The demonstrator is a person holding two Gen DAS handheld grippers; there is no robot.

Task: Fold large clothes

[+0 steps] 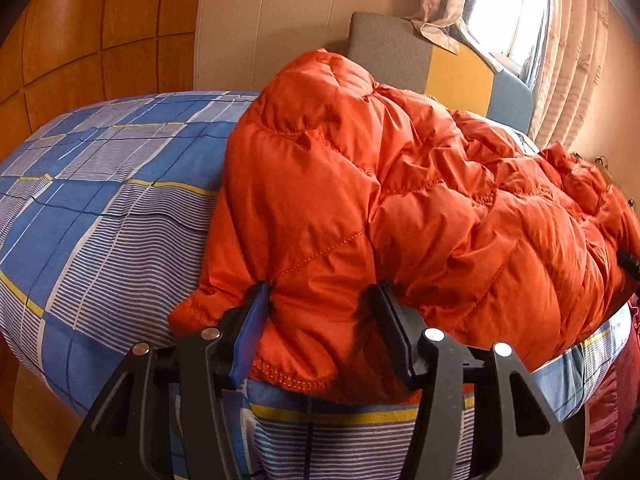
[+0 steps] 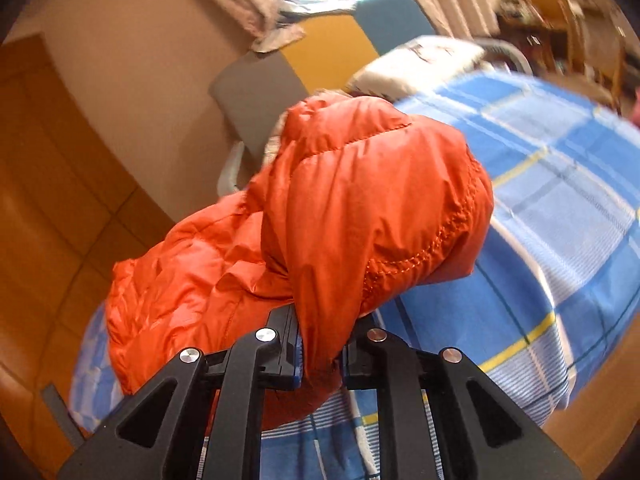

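On bed (image 1: 100,208), jacket (image 1: 400,208) is clamped at hem by left tongs (image 1: 320,300) and right tongs (image 2: 320,344).

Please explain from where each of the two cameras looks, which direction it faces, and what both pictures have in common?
Left wrist view: sits on the left gripper, looking along its fingers across the bed toward the headboard and window; the two fingers straddle the hem of the orange jacket.
Right wrist view: sits on the right gripper, tilted, looking toward the same headboard; its fingers pinch a bunched fold of the jacket.
Shared: the orange jacket, the blue checked bed cover, headboard, curtains and window.
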